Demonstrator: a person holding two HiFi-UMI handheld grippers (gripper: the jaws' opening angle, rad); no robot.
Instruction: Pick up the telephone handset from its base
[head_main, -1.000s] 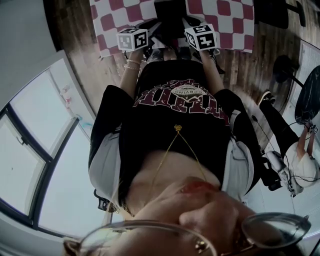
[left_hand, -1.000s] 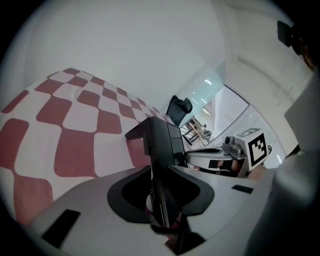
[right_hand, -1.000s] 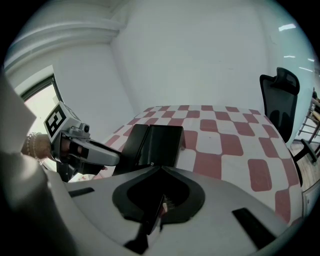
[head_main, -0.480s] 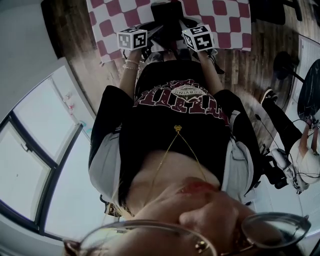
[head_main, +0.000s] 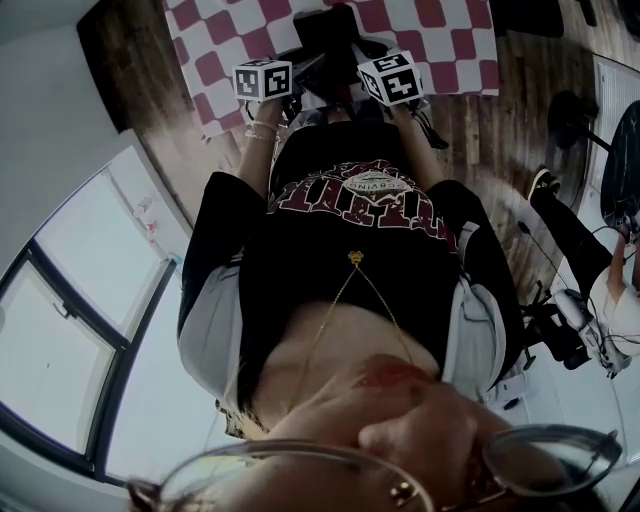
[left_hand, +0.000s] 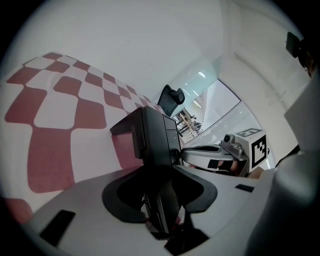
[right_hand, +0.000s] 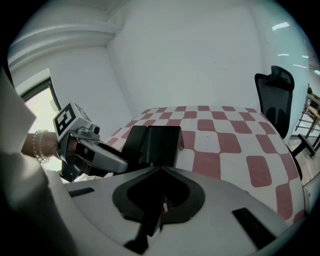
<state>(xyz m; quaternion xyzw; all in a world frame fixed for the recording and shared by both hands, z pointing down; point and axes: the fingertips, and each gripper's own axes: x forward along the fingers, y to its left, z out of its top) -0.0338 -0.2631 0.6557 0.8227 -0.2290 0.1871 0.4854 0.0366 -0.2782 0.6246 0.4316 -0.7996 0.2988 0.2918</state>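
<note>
Table (head_main: 440, 30): a checkered cloth covers it; the person stands at its near edge, so both grippers reach in from there.
Telephone (head_main: 330, 25): black, near the middle of the near edge, between the two grippers.
Handset (right_hand: 134, 141): seemingly the sloped left part, resting on its base, not yet lifted.
Left gripper (left_hand: 161, 227): fingers have just been opening and stand spread; the telephone's black edge sits between them unpinched, probably readying the grasp.
Right gripper (right_hand: 152, 220): fingers pressed together, empty, beside the telephone, likely waiting to steady the base.
</note>
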